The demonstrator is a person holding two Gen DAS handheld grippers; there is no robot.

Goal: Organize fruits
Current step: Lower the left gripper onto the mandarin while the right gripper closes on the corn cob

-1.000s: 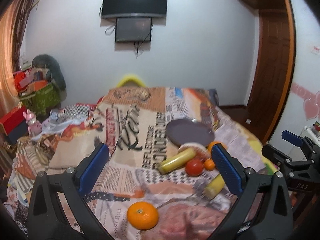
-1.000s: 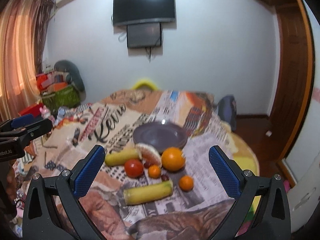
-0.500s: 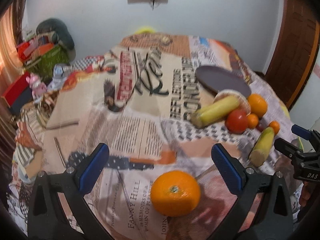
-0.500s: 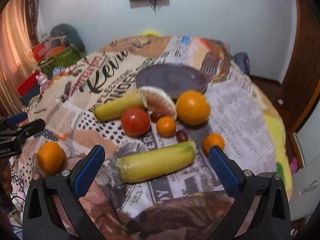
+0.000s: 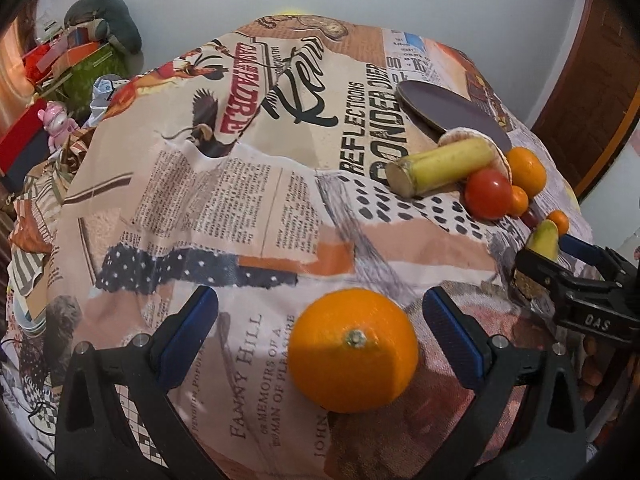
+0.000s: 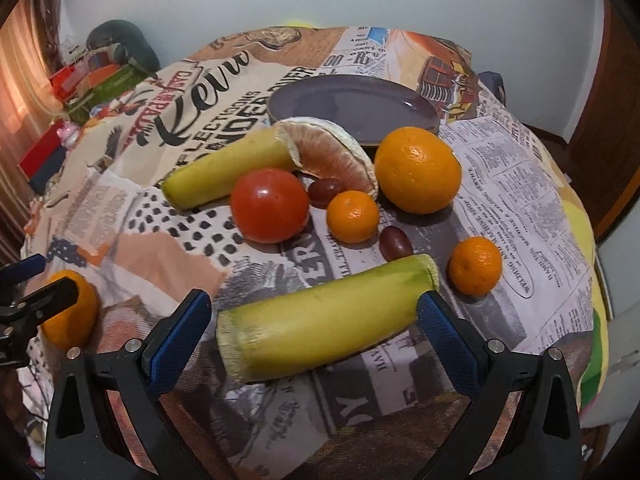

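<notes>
Fingers [image 5: 452, 332] spread wide either side of orange [image 5: 353, 350]; right fingers [image 6: 444, 332] likewise about banana [image 6: 326, 320]. Risks: orange rolling off surface [image 5: 248, 208], banana slipping endwise.

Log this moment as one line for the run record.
left hand-held gripper: open, straddling large round orange | right hand-held gripper: open, straddling near yellow banana piece | dark purple plate: no fruit on it
</notes>
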